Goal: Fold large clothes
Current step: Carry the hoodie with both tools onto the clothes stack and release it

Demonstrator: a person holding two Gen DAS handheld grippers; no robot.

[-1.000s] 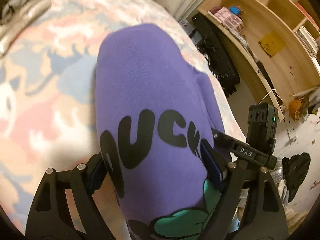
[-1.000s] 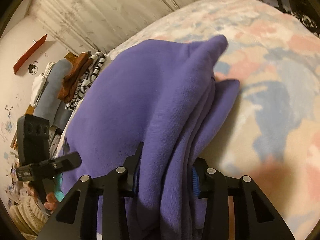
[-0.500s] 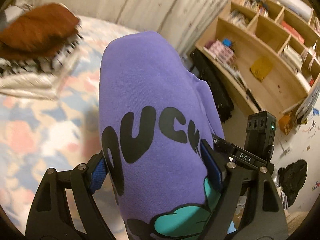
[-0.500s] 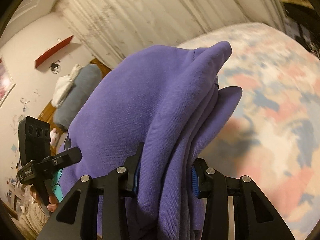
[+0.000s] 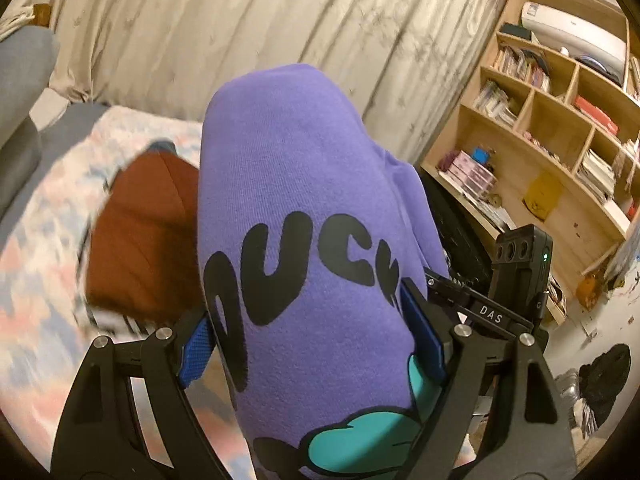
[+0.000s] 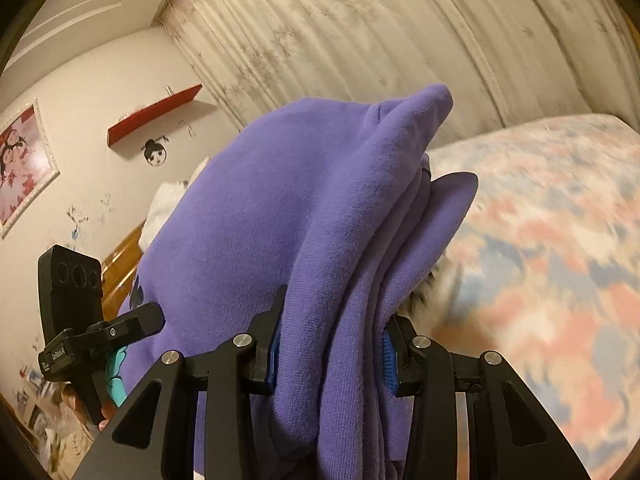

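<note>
Two grippers carry one folded bundle between us: the purple sweatshirt (image 5: 304, 240), doubled over several times, hangs in the air above the patterned bedspread (image 6: 560, 240). Our left gripper (image 5: 312, 344) spans the broad printed face, its jaws set wide and both blue pads pressed into the cloth. Our right gripper (image 6: 330, 344) pinches the stacked layered edge, jaws much narrower, so the layers cannot slip apart. Holding both ends this way keeps the fold flat, we judge, while it travels. Ahead in the left view lies a brown garment (image 5: 140, 240) on the bed, apparently the top of a pile; it seems a likely place to set this one down, though we cannot be sure.
</note>
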